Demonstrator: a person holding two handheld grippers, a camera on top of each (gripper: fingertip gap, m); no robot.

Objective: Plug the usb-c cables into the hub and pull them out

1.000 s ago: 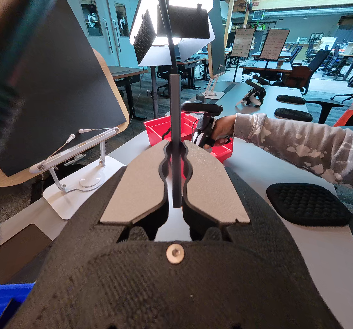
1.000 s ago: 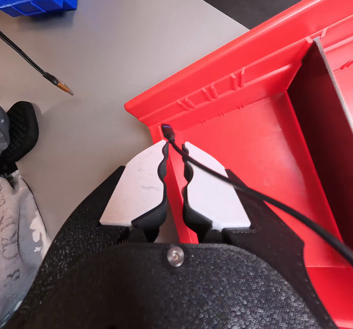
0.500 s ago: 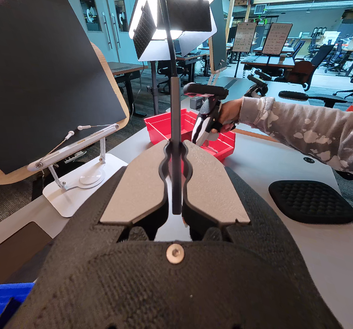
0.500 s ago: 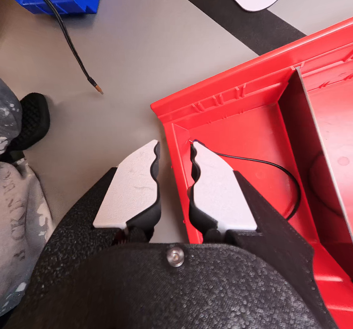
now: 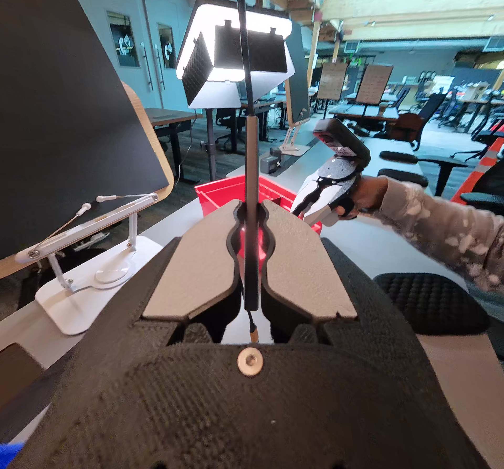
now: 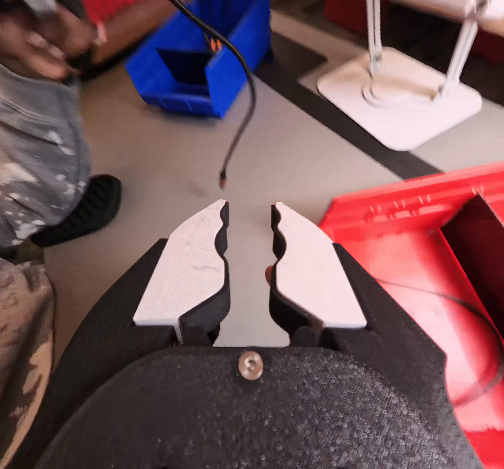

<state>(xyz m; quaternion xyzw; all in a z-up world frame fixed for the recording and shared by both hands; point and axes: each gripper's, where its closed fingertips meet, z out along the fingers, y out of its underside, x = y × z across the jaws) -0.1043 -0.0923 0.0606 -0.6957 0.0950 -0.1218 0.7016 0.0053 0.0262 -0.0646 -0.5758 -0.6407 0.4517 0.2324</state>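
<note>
My left gripper is shut on a slim dark grey hub, held upright and edge-on between the fingers. A black cable runs up from the hub's top. A short cable end with an orange plug hangs below it. In the right wrist view that black cable dangles over the table, its plug just ahead of my right gripper. The right gripper is open and empty; in the left wrist view it hovers by the red bin. Another thin black cable lies in the red bin.
A blue bin stands farther along the grey table. A white stand holding a black board sits left of the red bin; it also shows in the left wrist view. A black pad lies at the right. A lit lamp panel stands behind. The gap from one gripper's tips to the other's is roughly 20 cm.
My right gripper let go of the thin black cable in the red bin, opened wider, and swung up and away from the bin over the table. My left gripper kept hold of the hub.
</note>
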